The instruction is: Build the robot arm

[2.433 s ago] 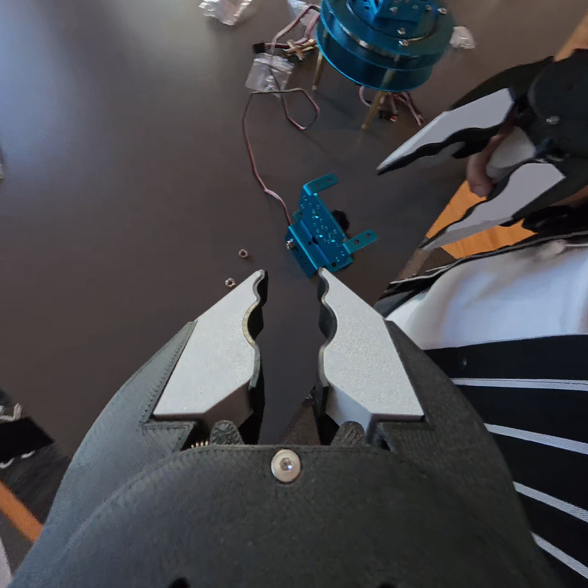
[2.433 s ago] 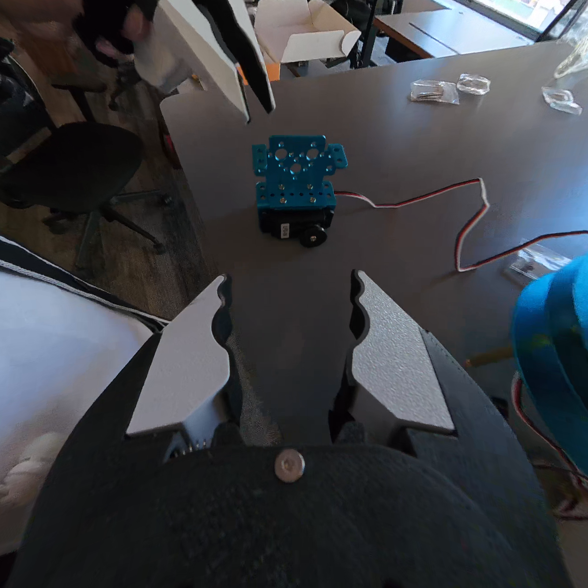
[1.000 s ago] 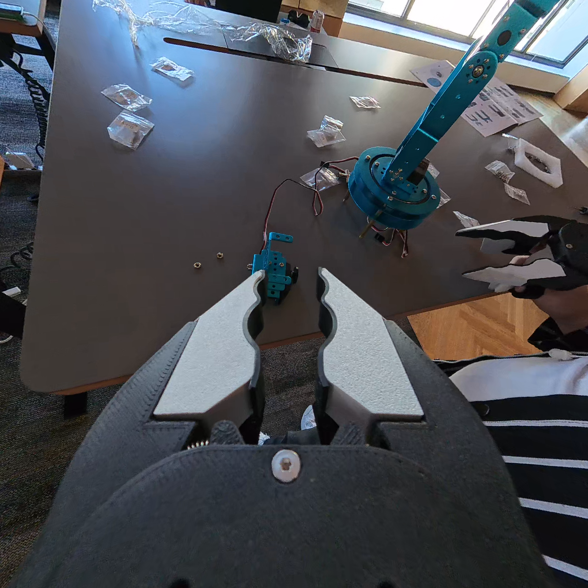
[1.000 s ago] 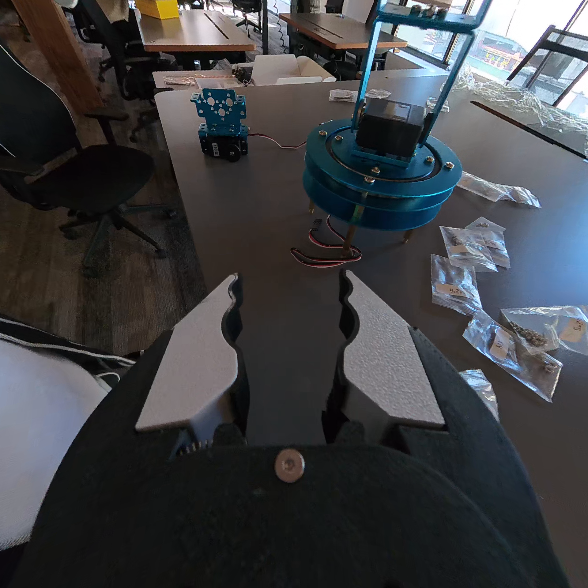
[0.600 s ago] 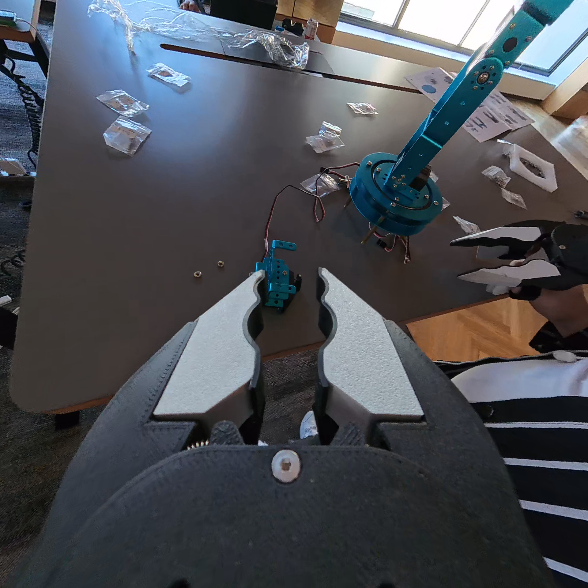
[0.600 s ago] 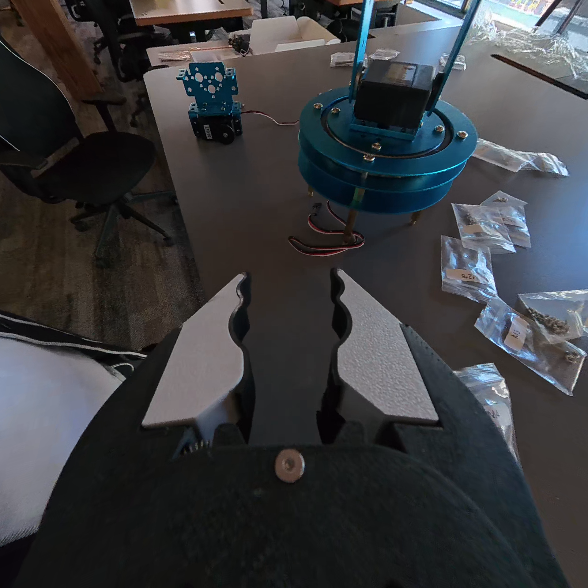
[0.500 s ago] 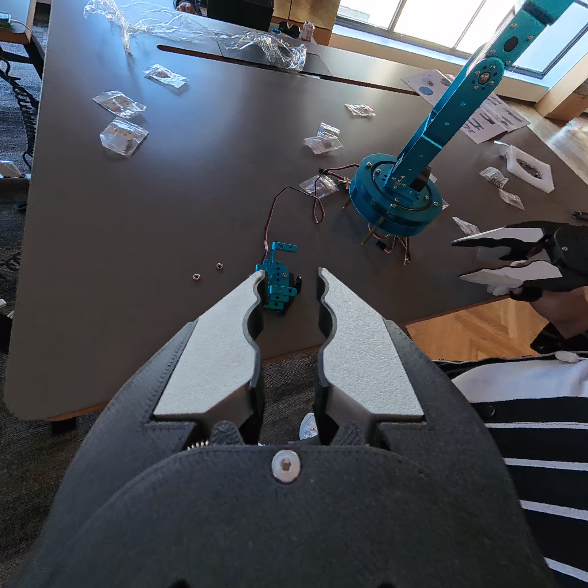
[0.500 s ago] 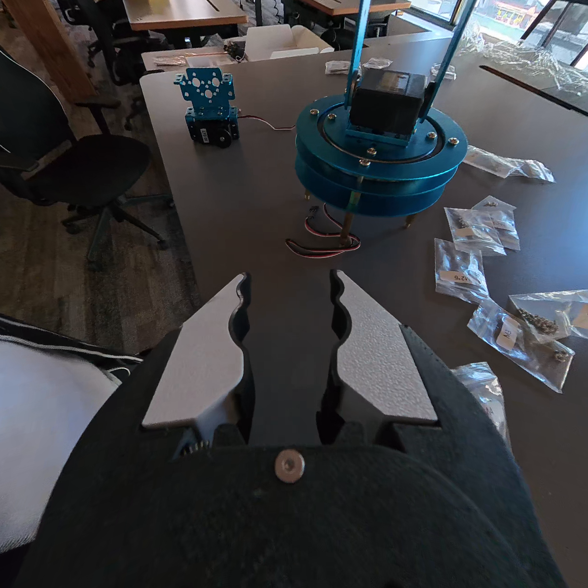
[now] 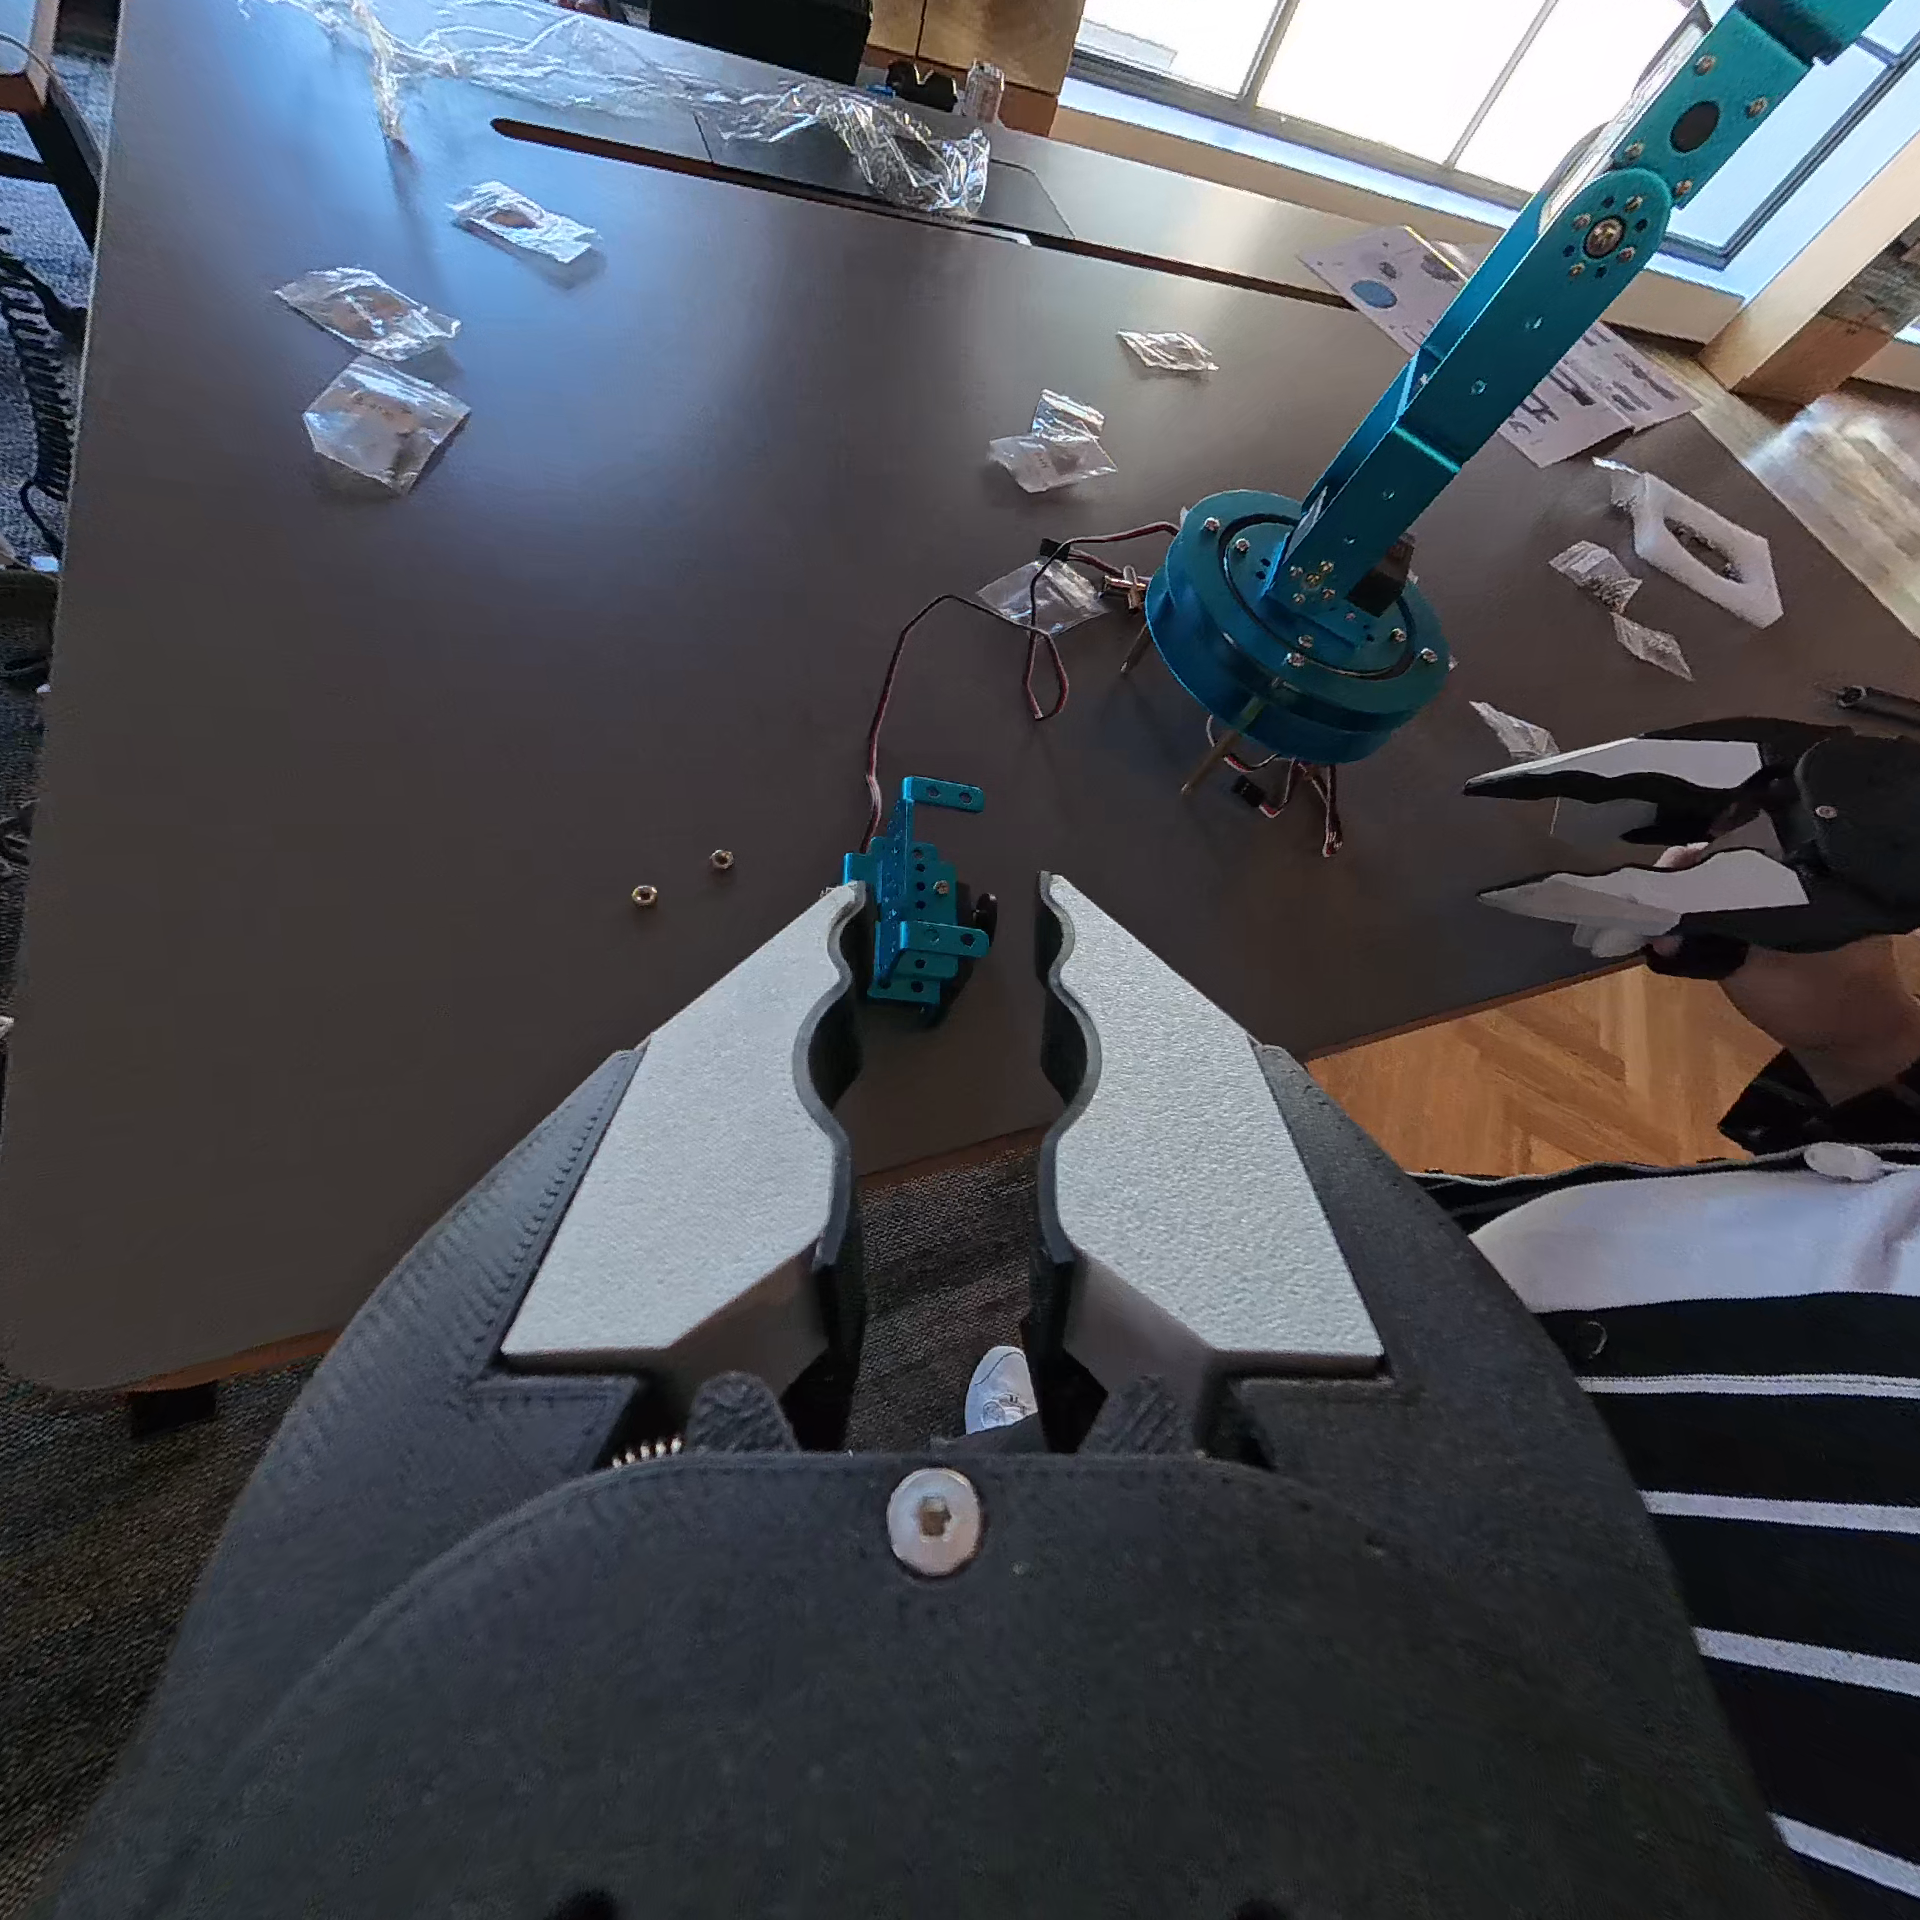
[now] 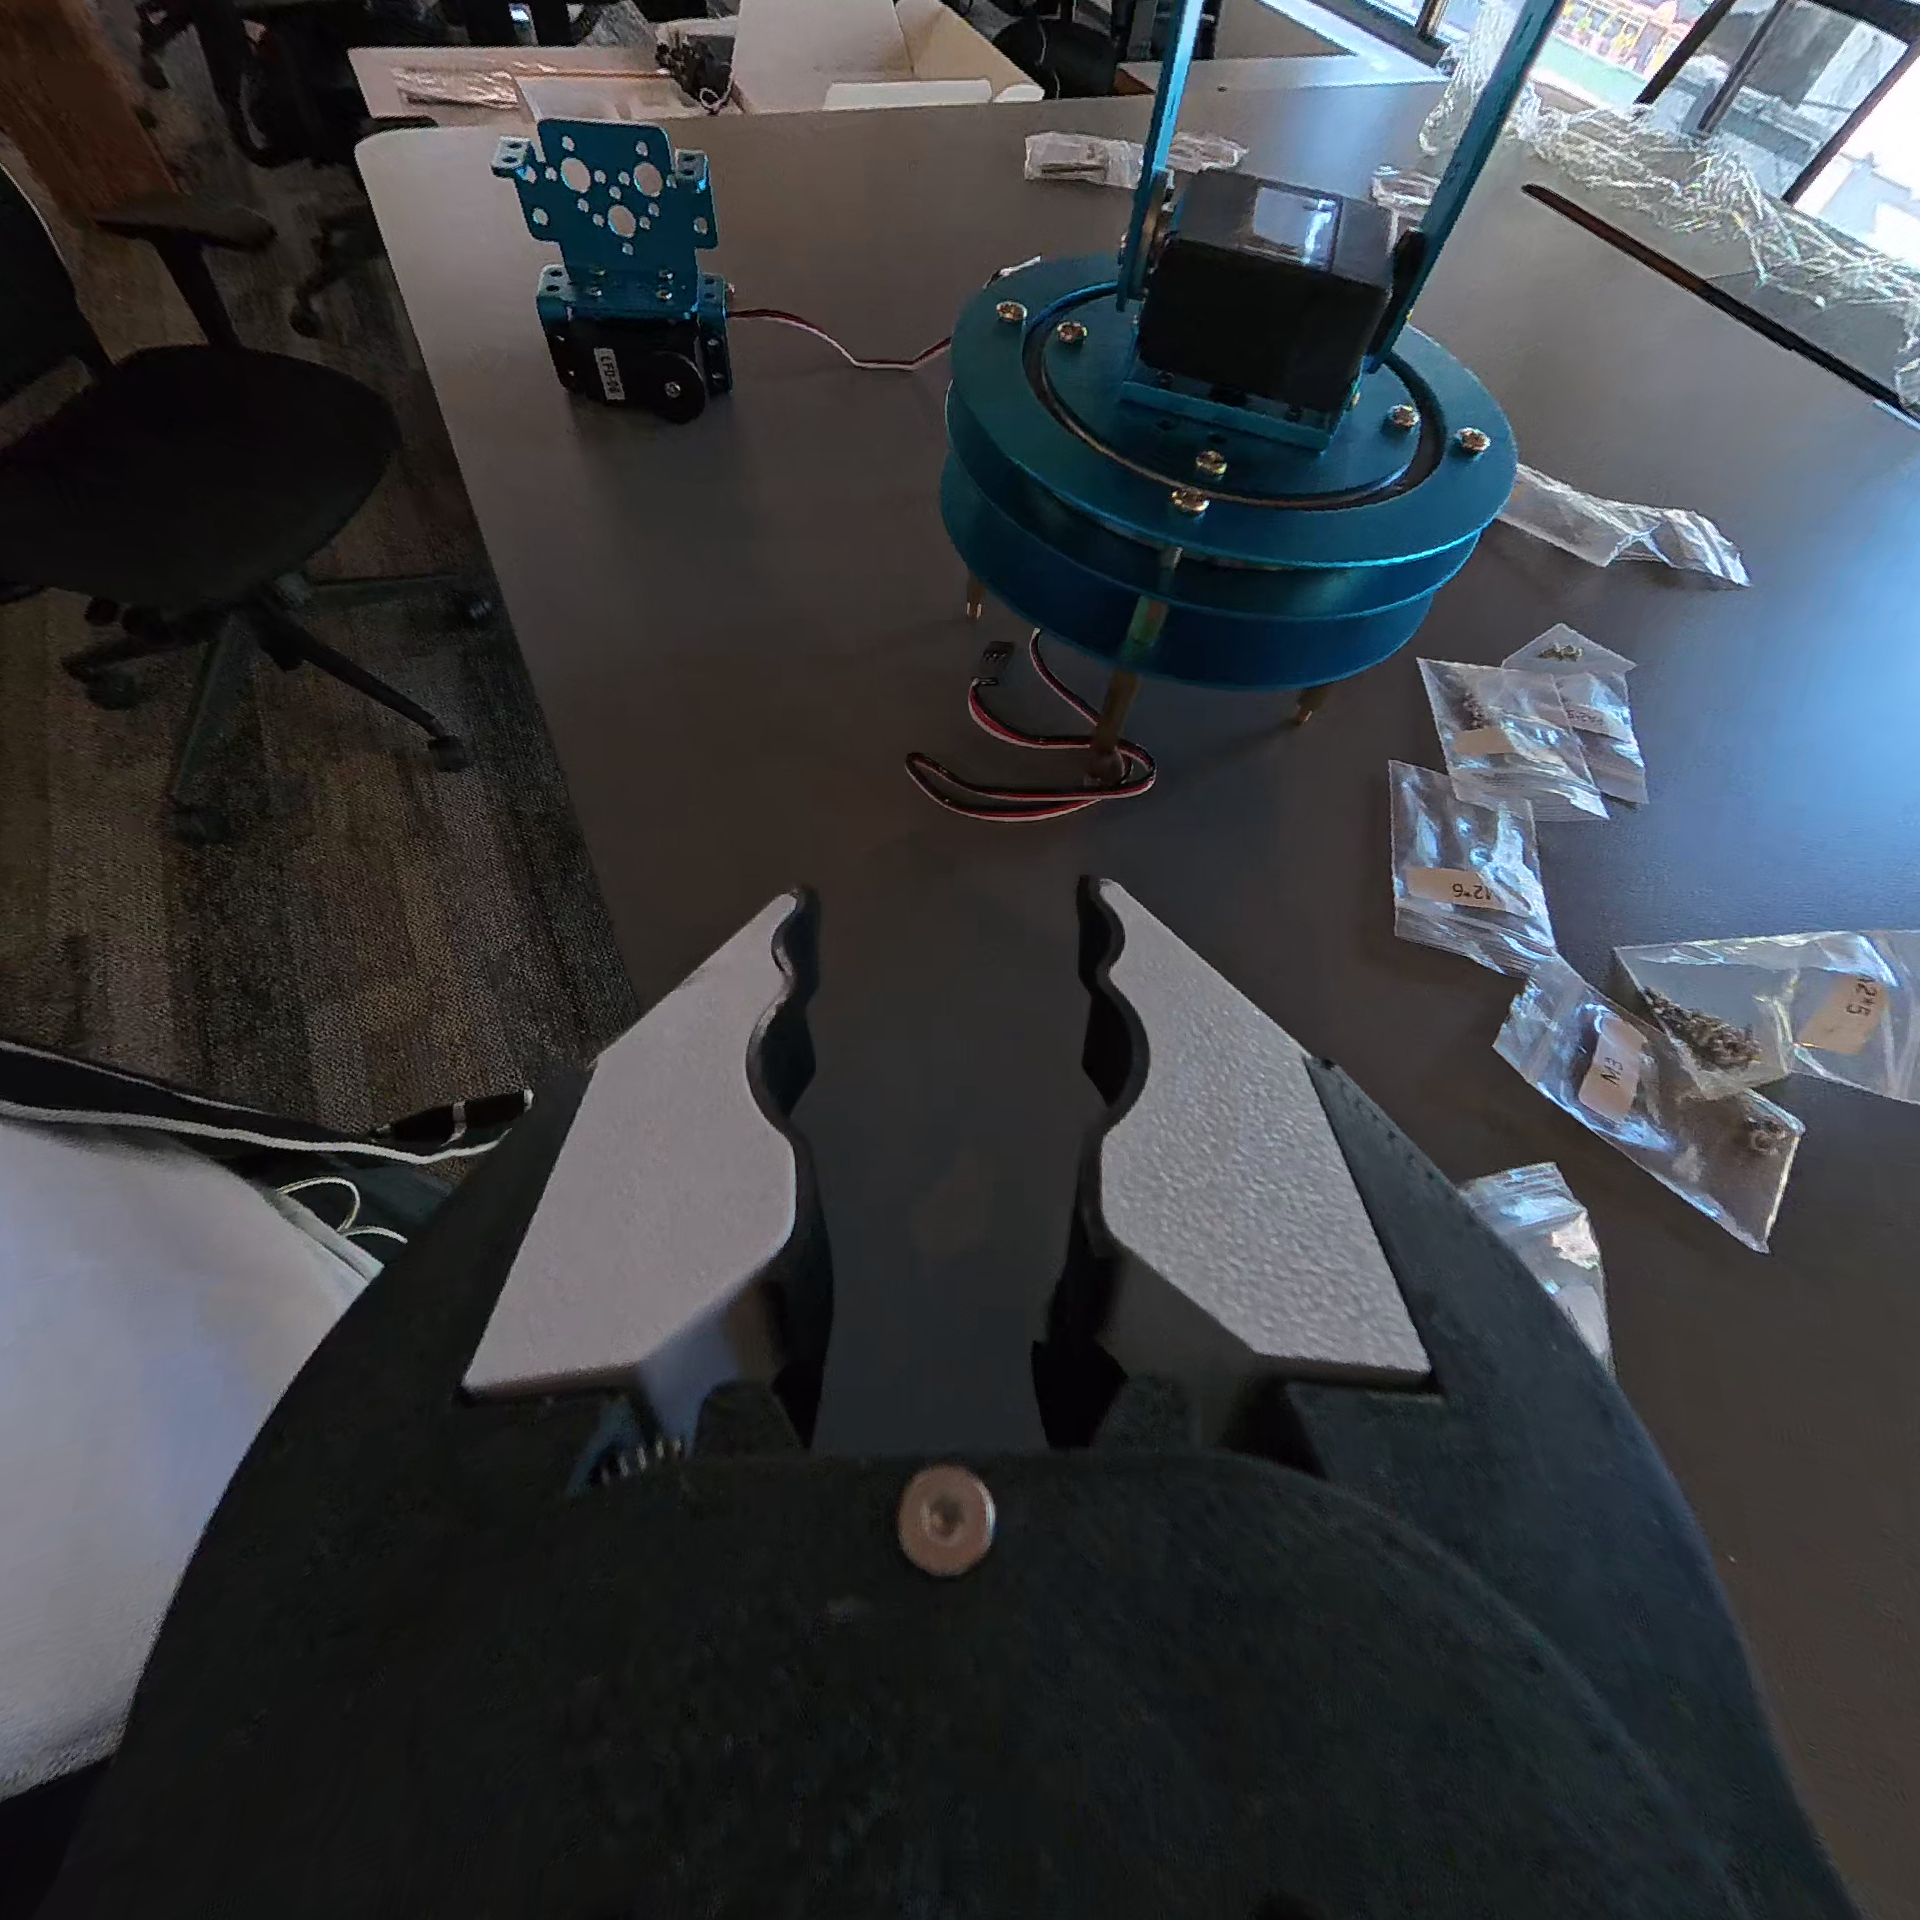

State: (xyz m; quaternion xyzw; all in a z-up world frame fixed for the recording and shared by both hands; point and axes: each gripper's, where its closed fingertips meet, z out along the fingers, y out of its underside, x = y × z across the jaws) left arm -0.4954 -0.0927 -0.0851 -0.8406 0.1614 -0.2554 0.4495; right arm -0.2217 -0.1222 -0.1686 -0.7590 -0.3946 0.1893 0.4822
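A small blue bracket with a black servo [image 9: 920,914] stands near the front edge of the dark table [image 9: 468,675], a red wire trailing from it. My left gripper [image 9: 948,899] is open and empty, held back above the table edge with the bracket showing between its tips. The bracket also shows in the right wrist view [image 10: 623,281] at the far left corner. A blue round turntable base with an upright arm [image 9: 1299,623] stands to the right, and shows large in the right wrist view [image 10: 1216,499]. My right gripper [image 10: 945,904] is open and empty, low over the table before that base.
Two small nuts [image 9: 681,878] lie left of the bracket. Several clear bags of hardware [image 10: 1507,821] lie right of the right gripper, others [image 9: 384,416] at the far left. A wire loop [image 10: 1029,769] lies under the base. A black office chair [image 10: 187,488] stands off the table's left edge. The grippers' ends are close to 30 centimeters from one another.
Both grippers pulled back from the bracket and away from the table. The right gripper swung to face the round base and its jaws narrowed a little. Little has moved in the last half second.
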